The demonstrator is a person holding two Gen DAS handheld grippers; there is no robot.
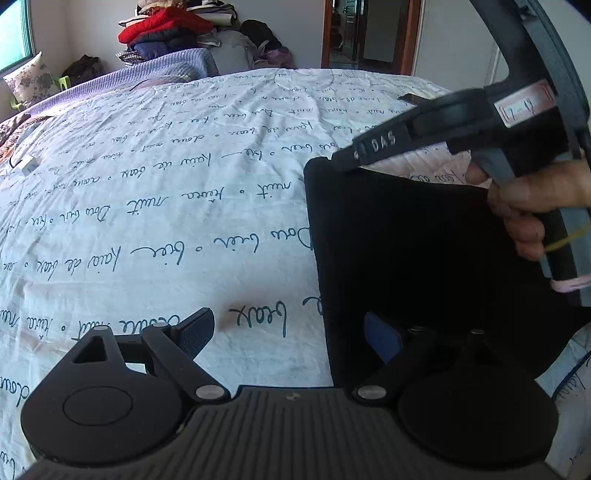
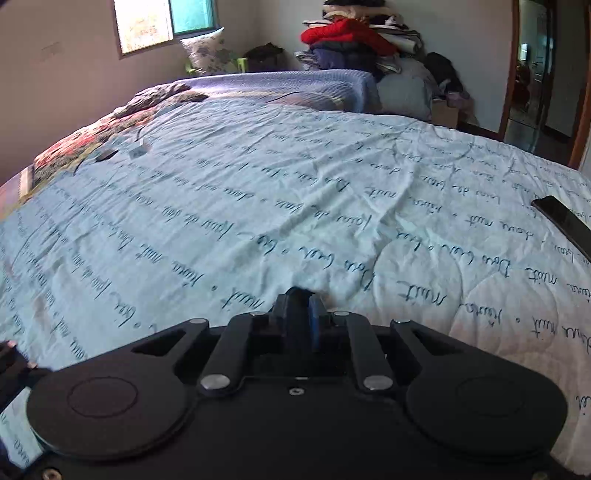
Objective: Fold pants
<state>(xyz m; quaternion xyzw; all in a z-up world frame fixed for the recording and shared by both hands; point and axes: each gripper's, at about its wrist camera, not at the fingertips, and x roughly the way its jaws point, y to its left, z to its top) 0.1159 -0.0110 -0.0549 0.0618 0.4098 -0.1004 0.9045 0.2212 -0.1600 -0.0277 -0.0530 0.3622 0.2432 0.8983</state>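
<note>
Black pants [image 1: 424,258], folded to a flat, roughly rectangular panel, lying on the right side of the bed in the left wrist view, near edge running under the camera. Far left corner just under the tip of the right gripper [image 1: 341,160], reaching in from the upper right, gripped at its handle by a hand [image 1: 532,206]. On that gripper's finger, raised letters "DAS", with the characters before them unreadable. Farther back on its body, a pale sticker [image 1: 524,105] with handwritten strokes, too unclear to read. In its own view, right gripper [image 2: 301,299] with fingers drawn close together, only a narrow slit between; cannot tell whether cloth is pinched there.

Left gripper [image 1: 290,336] spread wide, nothing between the fingers: one over bare bedcover, the blue-padded one over the pants' near left edge.

Beneath everything, a pale bedcover [image 1: 147,221] printed with rows of dark cursive script; "nuit" legible several times, the rest hard to make out. Toward the right edge in the right wrist view, a dark flat slab [image 2: 565,221] lying on the cover. At the far end, a purple blanket [image 1: 166,70]. Behind it, a pile of clothes [image 1: 166,26] topped with red, a flowered pillow [image 1: 29,79] by the window [image 2: 166,18], and a doorway [image 1: 369,33] to the right.
</note>
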